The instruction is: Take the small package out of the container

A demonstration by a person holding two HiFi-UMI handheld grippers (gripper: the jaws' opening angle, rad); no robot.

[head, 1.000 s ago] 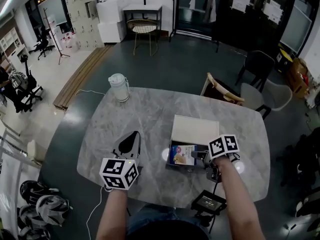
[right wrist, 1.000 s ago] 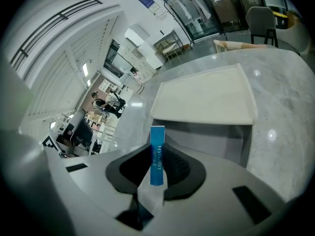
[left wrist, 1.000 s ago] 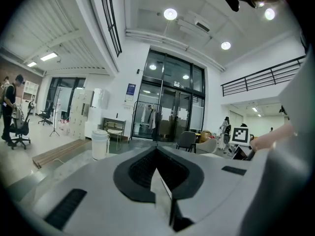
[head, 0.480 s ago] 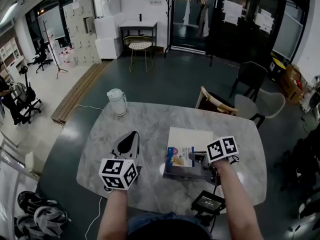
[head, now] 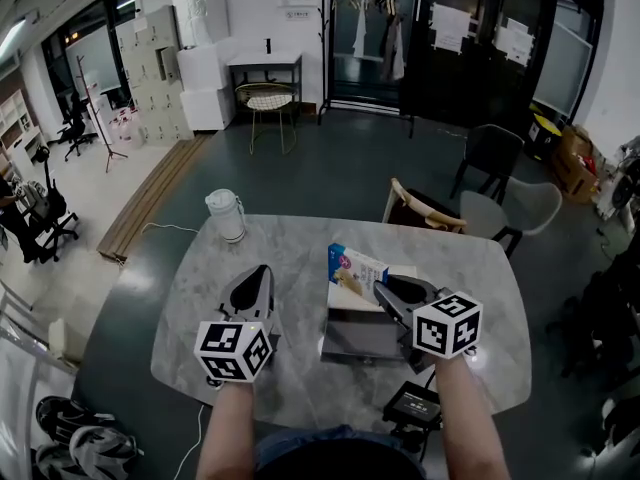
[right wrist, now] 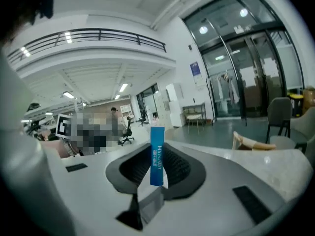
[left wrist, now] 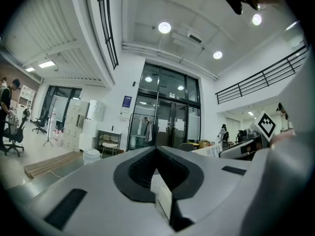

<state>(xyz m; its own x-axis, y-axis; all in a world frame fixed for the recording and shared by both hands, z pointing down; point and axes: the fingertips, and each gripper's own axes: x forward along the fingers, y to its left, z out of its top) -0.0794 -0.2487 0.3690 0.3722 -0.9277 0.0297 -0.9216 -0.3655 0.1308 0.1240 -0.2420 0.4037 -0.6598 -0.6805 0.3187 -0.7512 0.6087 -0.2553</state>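
The small package (head: 355, 266), blue and white, hangs in the air above the open grey container (head: 355, 336) on the marble table (head: 290, 258). My right gripper (head: 380, 288) is shut on its near end. In the right gripper view the package (right wrist: 156, 154) stands edge-on as a narrow blue strip, pinched between the jaws of that gripper (right wrist: 157, 173). My left gripper (head: 255, 290) rests low over the table to the left of the container. Its jaws (left wrist: 156, 154) are shut with nothing in them.
A white jug (head: 226, 214) stands at the table's far left corner. A wooden chair (head: 425, 208) is pushed up to the far edge. A small black device (head: 412, 405) sits at the near edge, under my right forearm.
The right gripper has lifted the package up out of the container and carried it away from me. The left gripper has stayed in place.
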